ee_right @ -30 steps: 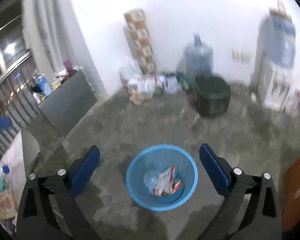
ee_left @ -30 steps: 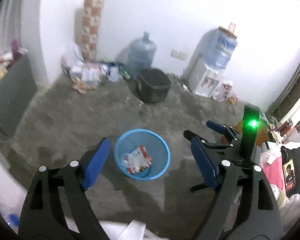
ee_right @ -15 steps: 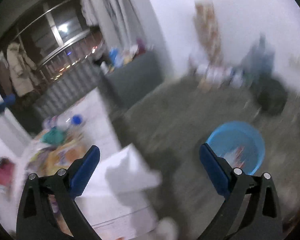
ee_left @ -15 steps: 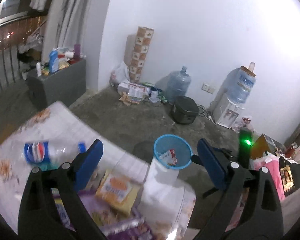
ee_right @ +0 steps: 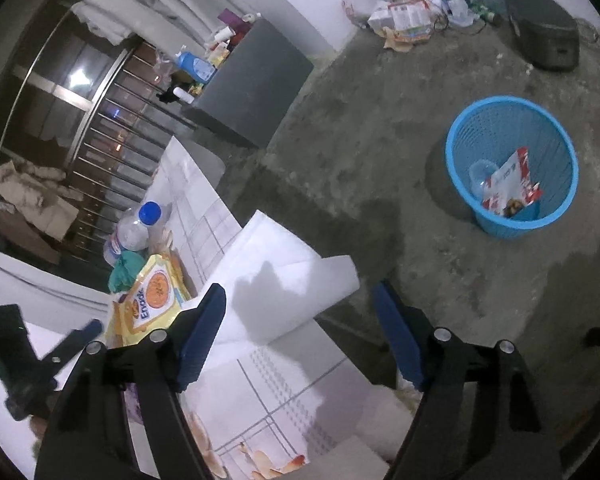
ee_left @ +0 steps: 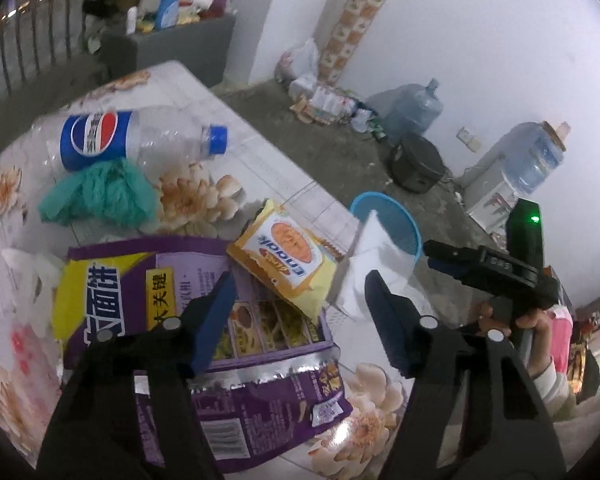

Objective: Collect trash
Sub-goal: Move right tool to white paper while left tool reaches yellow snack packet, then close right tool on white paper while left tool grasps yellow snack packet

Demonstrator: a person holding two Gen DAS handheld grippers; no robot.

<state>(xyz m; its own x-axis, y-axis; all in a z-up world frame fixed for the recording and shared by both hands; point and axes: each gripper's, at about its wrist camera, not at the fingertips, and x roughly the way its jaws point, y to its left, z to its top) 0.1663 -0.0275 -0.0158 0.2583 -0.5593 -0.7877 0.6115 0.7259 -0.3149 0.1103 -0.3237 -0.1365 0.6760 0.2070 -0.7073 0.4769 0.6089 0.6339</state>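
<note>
The left gripper [ee_left: 300,312] hangs with its blue-padded jaws spread wide and nothing between them, above a large purple and yellow foil snack bag [ee_left: 204,344] lying flat and crinkled, its torn silver edge showing, on the surface [ee_left: 268,160], a glossy white top printed with a tile grid and peach flowers. Overlapping the bag's upper corner is a smaller yellow biscuit packet [ee_left: 288,256] with an orange oval on its face. Behind these lie a bunched teal cloth or bag [ee_left: 100,196] and, touching it, a clear ribbed plastic bottle [ee_left: 144,140] on its side, with a blue label and blue cap. A folded white paper sheet [ee_left: 374,264] stands partly upright at the surface's edge, just beside the packet. The right gripper [ee_right: 300,328] is likewise open and empty, poised over that same sheet [ee_right: 284,280] near the edge. Well apart on the rough grey concrete floor stands a round blue plastic mesh basket [ee_right: 556,136], holding a red and white wrapper [ee_right: 508,184] and a clear container [ee_right: 480,176].
</note>
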